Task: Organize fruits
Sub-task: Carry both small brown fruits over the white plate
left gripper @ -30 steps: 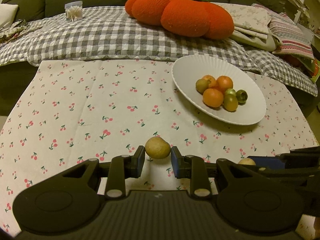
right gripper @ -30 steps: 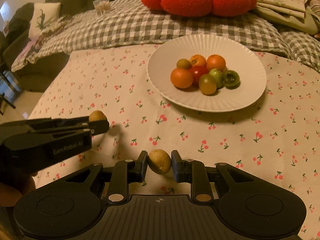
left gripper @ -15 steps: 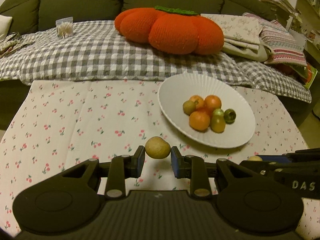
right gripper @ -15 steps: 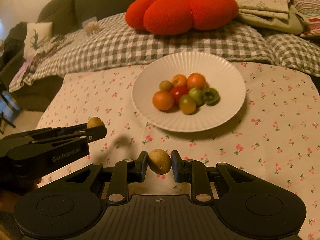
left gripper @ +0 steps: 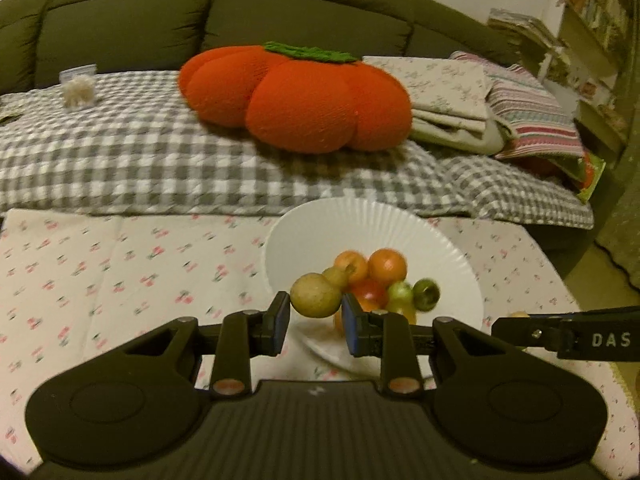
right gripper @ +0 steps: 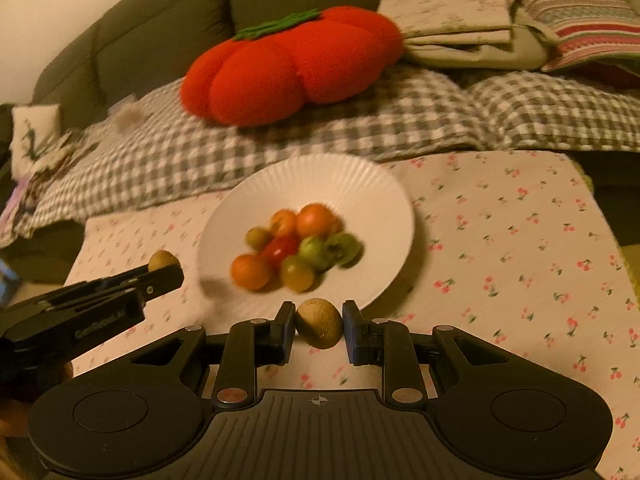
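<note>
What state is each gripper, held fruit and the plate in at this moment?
Left gripper: shut on a yellowish-brown fruit.
Yellowish-brown fruit: clamped between the pads, off the cloth.
Right gripper: shut on a brown fruit.
Brown fruit: clamped, in the air short of the plate.
White plate: on the cherry-print cloth, holding a pile of small orange, red and green fruits.
</note>
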